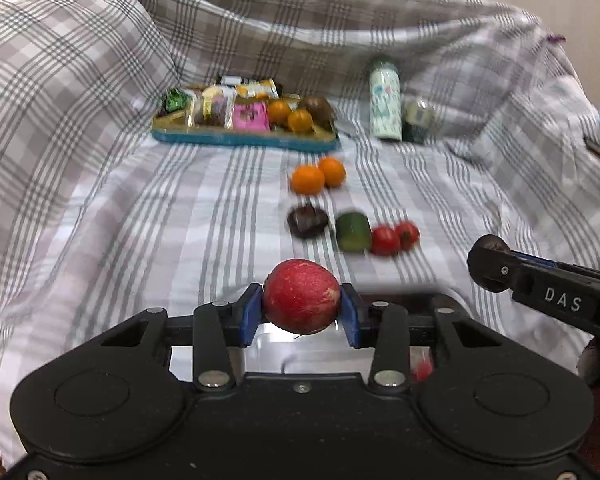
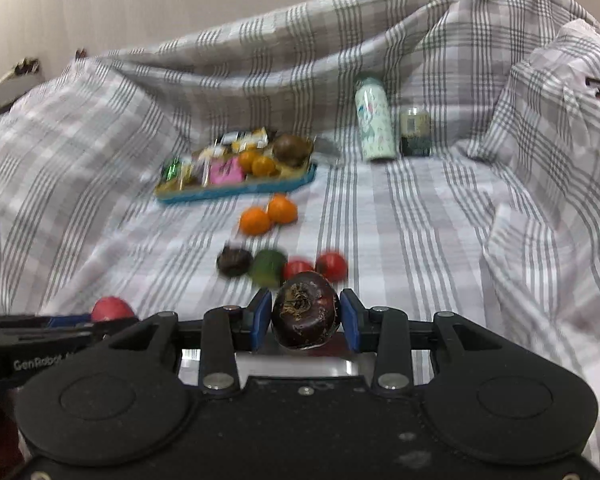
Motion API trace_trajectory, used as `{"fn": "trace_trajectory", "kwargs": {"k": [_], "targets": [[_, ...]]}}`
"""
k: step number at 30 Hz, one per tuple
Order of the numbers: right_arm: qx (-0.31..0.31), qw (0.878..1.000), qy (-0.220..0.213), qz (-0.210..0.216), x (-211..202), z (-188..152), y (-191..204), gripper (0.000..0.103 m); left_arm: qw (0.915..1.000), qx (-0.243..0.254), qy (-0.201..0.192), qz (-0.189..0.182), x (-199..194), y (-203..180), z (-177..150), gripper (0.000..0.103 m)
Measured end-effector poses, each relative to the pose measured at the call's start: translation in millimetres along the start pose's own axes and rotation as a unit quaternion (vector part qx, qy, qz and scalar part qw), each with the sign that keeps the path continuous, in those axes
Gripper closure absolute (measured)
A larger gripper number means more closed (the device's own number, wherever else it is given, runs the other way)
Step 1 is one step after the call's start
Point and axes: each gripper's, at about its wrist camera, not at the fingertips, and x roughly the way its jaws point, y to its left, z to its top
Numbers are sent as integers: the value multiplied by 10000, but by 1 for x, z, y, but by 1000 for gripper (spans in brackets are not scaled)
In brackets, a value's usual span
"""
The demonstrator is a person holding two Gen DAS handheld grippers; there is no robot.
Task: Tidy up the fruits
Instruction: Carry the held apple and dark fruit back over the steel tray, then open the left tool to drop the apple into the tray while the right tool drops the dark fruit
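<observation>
My left gripper is shut on a red round fruit, held above the plaid cloth. My right gripper is shut on a dark purple-brown fruit; it shows at the right edge of the left wrist view as a black arm. On the cloth ahead lie two oranges, a dark fruit, a green fruit and two red tomatoes. A blue tray further back holds two small oranges, a brown fruit and wrapped snacks.
A tall pale bottle and a small jar stand to the right of the tray. The plaid cloth rises in folds at the back and on both sides. Bare cloth lies left of the loose fruits.
</observation>
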Motion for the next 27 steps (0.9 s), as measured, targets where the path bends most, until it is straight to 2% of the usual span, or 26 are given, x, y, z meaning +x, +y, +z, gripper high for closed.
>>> {"fn": "trace_trajectory", "kwargs": {"k": [2,7,12,20,27], "targets": [[-156,9998,110,-25,-8,-13,3,81,9999,53,99,-41,-4,-5,-10,54],[-499,9984,241,-147,-17,-36,10,81,9988,264,393,-131,-8,-18,-36,54],[-354,9983,452,-87,-11,-43,9,81,9967,227,738,-248,5,-25,-50,54],[-52,9978,653,-111,-4,-45,-2,81,9969,201,733,-195,9,-24,-53,54],[4,9976,690,-72,-3,-44,-2,81,9963,377,752,-163,6,-29,-54,54]]}}
